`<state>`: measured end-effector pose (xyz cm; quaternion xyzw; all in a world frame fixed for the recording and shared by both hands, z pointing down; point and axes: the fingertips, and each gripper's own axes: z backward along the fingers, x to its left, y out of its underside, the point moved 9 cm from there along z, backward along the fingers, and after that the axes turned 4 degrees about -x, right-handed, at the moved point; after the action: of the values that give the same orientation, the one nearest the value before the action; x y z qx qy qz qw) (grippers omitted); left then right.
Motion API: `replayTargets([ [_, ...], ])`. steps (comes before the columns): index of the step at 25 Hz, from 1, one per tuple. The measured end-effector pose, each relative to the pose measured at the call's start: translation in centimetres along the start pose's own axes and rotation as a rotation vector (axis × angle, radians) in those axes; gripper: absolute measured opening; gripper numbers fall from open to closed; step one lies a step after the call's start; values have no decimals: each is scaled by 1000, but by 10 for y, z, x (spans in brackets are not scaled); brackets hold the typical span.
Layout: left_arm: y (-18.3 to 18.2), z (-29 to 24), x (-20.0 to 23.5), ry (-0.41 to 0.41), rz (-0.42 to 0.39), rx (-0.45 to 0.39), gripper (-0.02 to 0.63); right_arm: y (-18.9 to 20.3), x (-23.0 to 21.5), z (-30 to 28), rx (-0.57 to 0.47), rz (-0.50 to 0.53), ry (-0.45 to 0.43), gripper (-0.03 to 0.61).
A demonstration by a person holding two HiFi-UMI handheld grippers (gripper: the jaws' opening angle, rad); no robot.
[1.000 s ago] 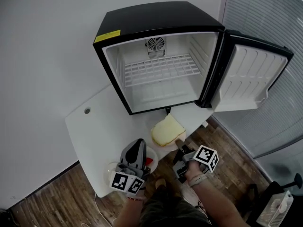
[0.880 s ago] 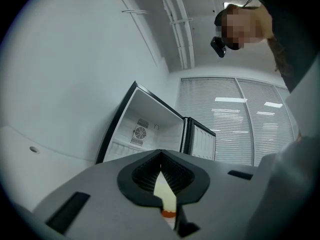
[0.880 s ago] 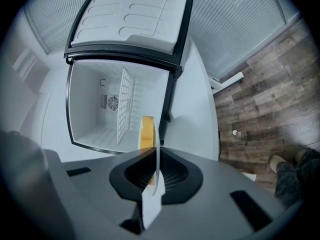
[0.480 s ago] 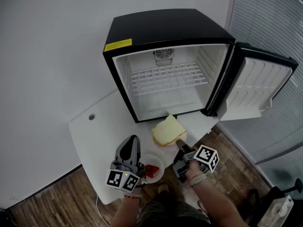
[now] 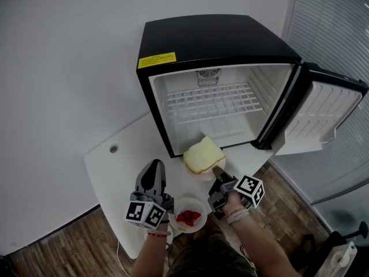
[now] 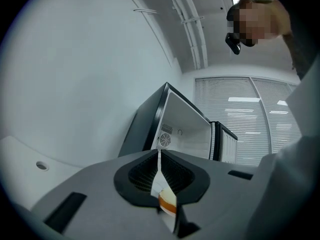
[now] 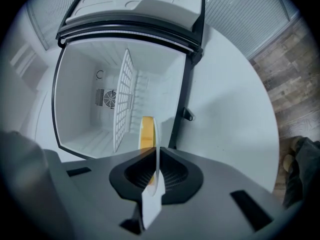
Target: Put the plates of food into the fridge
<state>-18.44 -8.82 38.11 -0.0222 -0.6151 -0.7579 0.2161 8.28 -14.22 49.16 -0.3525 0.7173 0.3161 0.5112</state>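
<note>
A white plate point(image 5: 205, 175) bearing a thick slice of bread point(image 5: 203, 153) hangs just in front of the open black fridge point(image 5: 213, 39), at its lower edge. My right gripper point(image 5: 218, 173) is shut on the plate's near rim. In the right gripper view the plate point(image 7: 156, 134) shows edge-on between the jaws, with the bread point(image 7: 146, 131) before the fridge's inside point(image 7: 85, 129). My left gripper point(image 5: 154, 165) hovers over the table left of the bread, jaws together, nothing seen in them. A second plate point(image 5: 179, 205) with strawberries point(image 5: 187, 216) lies beside its marker cube.
The fridge door point(image 5: 323, 117) stands swung open to the right. A wire shelf point(image 5: 213, 101) crosses the fridge halfway up. The white table point(image 5: 124, 160) has a small round hole point(image 5: 113, 149) at the left. Wooden floor lies below the table's edge.
My right gripper has carried the bread plate closer to the fridge opening. My left gripper has moved left off the strawberry plate, which now shows whole.
</note>
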Motion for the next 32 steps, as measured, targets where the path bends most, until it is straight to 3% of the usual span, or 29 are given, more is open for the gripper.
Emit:
replayTargets([
  [13, 37, -35, 49, -83, -9, 2, 8, -16, 3, -72, 13, 19, 28, 18],
  [17, 48, -49, 55, -78, -33, 13, 8, -20, 2, -91, 15, 13, 28, 18],
  [32, 68, -73, 78, -159, -5, -3, 8, -31, 4, -136, 24, 45, 36, 18],
])
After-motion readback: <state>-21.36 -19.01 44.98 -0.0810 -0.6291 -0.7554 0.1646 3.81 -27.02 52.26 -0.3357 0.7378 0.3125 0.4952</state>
